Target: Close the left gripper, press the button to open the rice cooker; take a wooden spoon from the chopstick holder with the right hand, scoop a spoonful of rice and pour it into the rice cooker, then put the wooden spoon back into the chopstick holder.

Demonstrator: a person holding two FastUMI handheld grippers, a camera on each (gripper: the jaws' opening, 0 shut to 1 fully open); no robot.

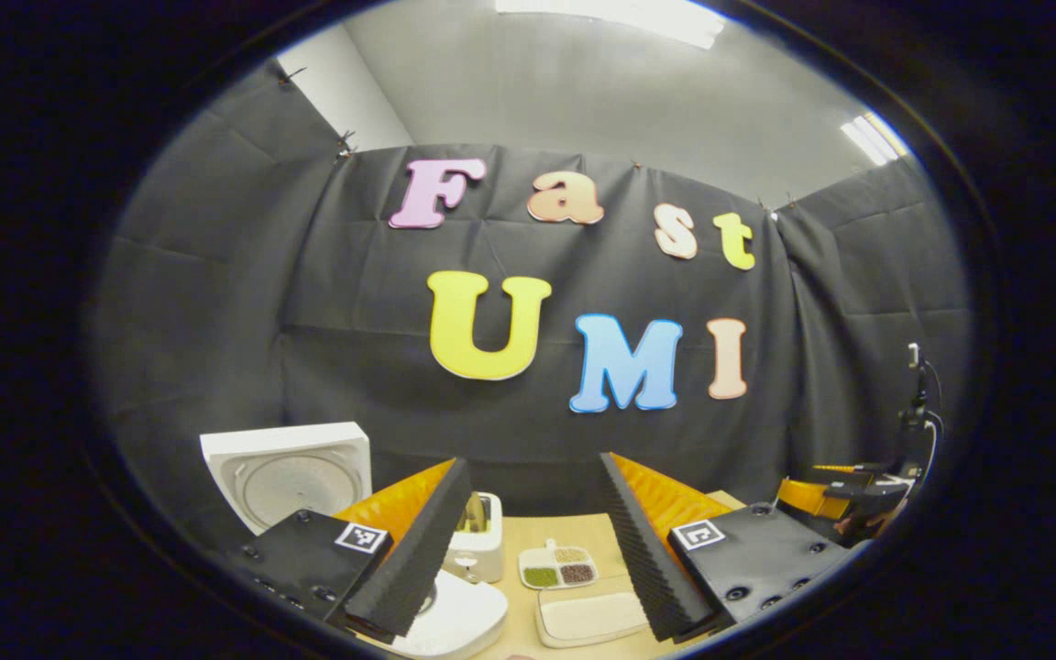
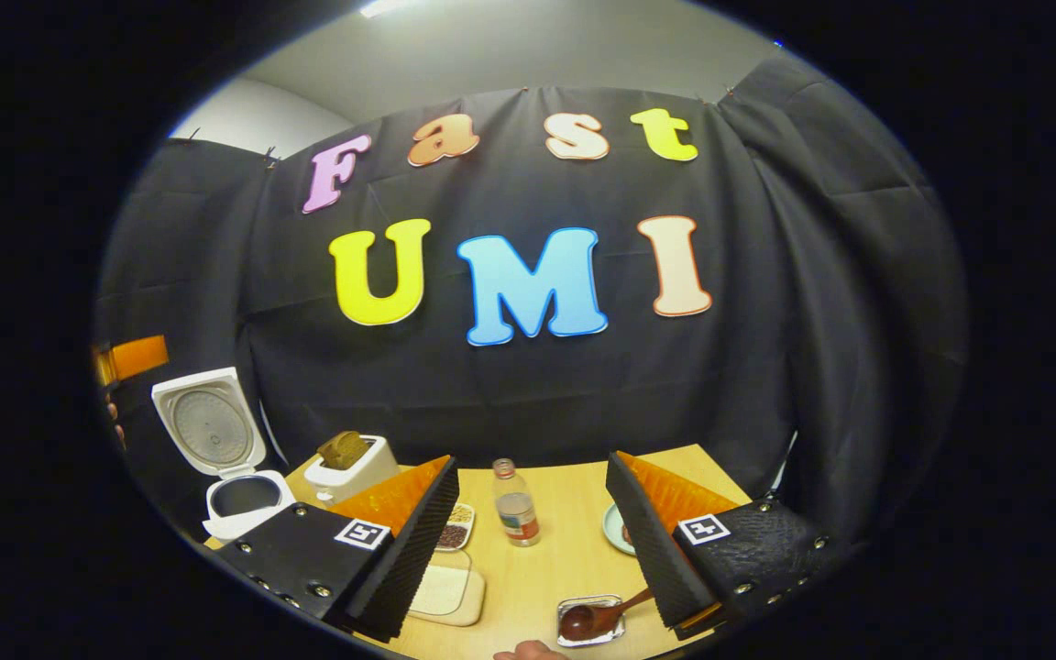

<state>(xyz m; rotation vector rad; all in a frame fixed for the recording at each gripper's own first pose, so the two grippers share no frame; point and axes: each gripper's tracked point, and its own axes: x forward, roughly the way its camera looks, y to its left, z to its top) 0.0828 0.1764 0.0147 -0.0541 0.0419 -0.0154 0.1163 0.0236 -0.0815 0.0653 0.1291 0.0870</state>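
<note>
Both tools released; rice cooker (image 2: 225, 449) lid up, wooden spoon (image 2: 597, 616) on table (image 2: 555, 550).

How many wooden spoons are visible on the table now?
1: a dark brown wooden spoon, bowl resting in a small shiny metal tray at the table's near edge. Others may be hidden.

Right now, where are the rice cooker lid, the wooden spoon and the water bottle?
rice cooker lid (image 2: 208, 423), right gripper view, on its raised inner face.
wooden spoon (image 2: 580, 621), right gripper view, on its bowl.
water bottle (image 2: 516, 515), right gripper view, on its labelled body.
</note>
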